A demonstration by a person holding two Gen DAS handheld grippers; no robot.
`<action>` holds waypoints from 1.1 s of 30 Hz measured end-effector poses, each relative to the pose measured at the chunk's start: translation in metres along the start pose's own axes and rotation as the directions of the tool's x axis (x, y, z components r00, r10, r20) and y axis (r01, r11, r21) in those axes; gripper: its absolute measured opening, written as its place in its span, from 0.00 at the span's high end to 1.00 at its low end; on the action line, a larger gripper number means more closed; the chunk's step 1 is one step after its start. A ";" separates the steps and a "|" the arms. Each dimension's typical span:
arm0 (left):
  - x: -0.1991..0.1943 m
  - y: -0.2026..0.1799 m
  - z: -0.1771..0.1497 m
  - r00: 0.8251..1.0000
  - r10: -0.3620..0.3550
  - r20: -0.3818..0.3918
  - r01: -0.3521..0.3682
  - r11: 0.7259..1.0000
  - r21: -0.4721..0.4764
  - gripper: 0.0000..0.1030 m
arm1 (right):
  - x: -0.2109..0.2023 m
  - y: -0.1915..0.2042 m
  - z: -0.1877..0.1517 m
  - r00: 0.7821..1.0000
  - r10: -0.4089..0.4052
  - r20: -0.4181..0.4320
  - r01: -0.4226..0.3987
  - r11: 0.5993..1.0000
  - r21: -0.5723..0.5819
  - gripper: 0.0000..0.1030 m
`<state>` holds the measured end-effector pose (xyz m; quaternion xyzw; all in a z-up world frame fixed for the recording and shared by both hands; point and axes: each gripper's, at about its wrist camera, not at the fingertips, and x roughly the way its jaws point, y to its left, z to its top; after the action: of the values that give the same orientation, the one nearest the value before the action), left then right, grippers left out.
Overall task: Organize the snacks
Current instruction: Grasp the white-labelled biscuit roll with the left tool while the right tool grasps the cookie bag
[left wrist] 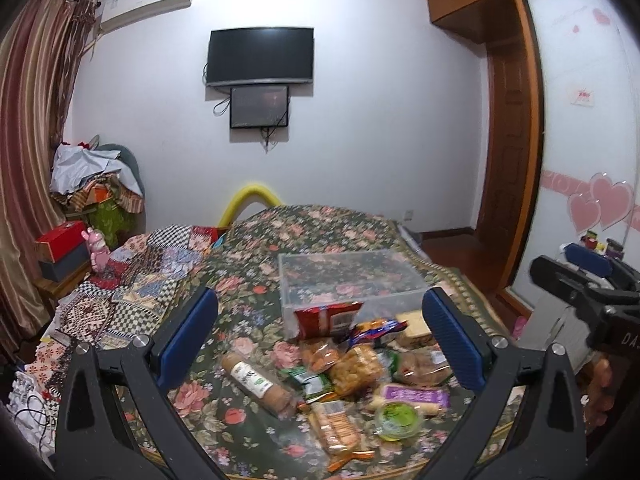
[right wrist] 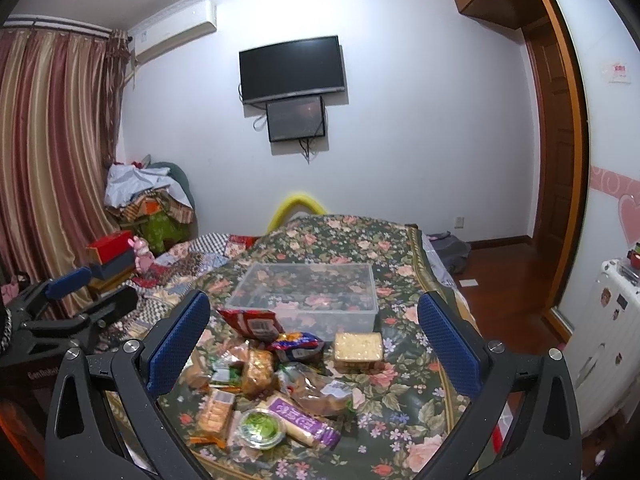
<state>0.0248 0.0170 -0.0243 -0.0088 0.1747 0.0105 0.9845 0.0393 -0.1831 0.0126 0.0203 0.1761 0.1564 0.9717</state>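
At frame centre, the clear box (right wrist: 308, 296) held nothing; all snacks (right wrist: 256, 380) lay piled below it. Left gripper (left wrist: 320, 344) and right gripper (right wrist: 312, 344) hovered released, grasping nothing; sorting had not begun.

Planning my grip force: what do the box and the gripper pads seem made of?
Box: likely clear rigid plastic, glossy; the floral cloth shows through its walls. Left gripper and right gripper pads: blue, matte, dotted texture, probably rubber or soft plastic.

Home bedroom: floral-covered bed (right wrist: 352, 240), wall-mounted television (right wrist: 292, 68), striped curtains (right wrist: 52, 152), wooden wardrobe (left wrist: 508, 128).
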 end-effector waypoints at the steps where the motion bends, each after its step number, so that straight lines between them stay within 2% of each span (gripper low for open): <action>1: 0.005 0.003 -0.001 1.000 0.002 -0.014 -0.002 1.000 0.000 0.00 | 0.004 -0.002 -0.002 1.000 0.001 -0.014 -0.001 1.000 0.001 0.00; 2: 0.011 0.007 -0.003 1.000 0.002 -0.031 -0.002 1.000 -0.002 0.00 | 0.009 -0.005 -0.004 1.000 0.004 -0.028 -0.004 1.000 0.004 0.00; 6: 0.034 0.023 -0.014 0.994 0.008 -0.113 -0.008 1.000 0.002 0.11 | 0.027 -0.014 -0.014 0.996 0.005 -0.094 -0.004 1.000 0.013 0.05; 11: 0.064 0.039 -0.038 0.980 0.038 -0.198 -0.036 0.999 0.016 0.12 | 0.051 -0.021 -0.032 0.982 0.002 -0.186 0.003 1.000 0.022 0.06; 19: 0.110 0.065 -0.075 0.939 0.045 -0.340 -0.055 0.998 -0.021 0.12 | 0.085 -0.032 -0.060 0.945 0.034 -0.325 -0.012 0.998 0.070 0.06; 24: 0.139 0.077 -0.087 0.918 0.039 -0.394 -0.072 0.995 -0.069 0.12 | 0.103 -0.034 -0.076 0.921 0.052 -0.387 -0.018 0.996 0.092 0.06; 29: 0.170 0.085 -0.100 0.892 0.081 -0.446 -0.132 0.988 -0.083 0.12 | 0.118 -0.031 -0.089 0.893 0.087 -0.441 -0.043 0.993 0.110 0.06; 33: 0.188 0.092 -0.113 0.871 0.087 -0.483 -0.157 0.982 -0.106 0.11 | 0.132 -0.027 -0.097 0.869 0.099 -0.485 -0.046 0.992 0.120 0.05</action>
<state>0.1606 0.1097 -0.1962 -0.0699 0.4103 0.0828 0.9055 0.1304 -0.1696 -0.1252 0.0376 0.4234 0.1832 0.8864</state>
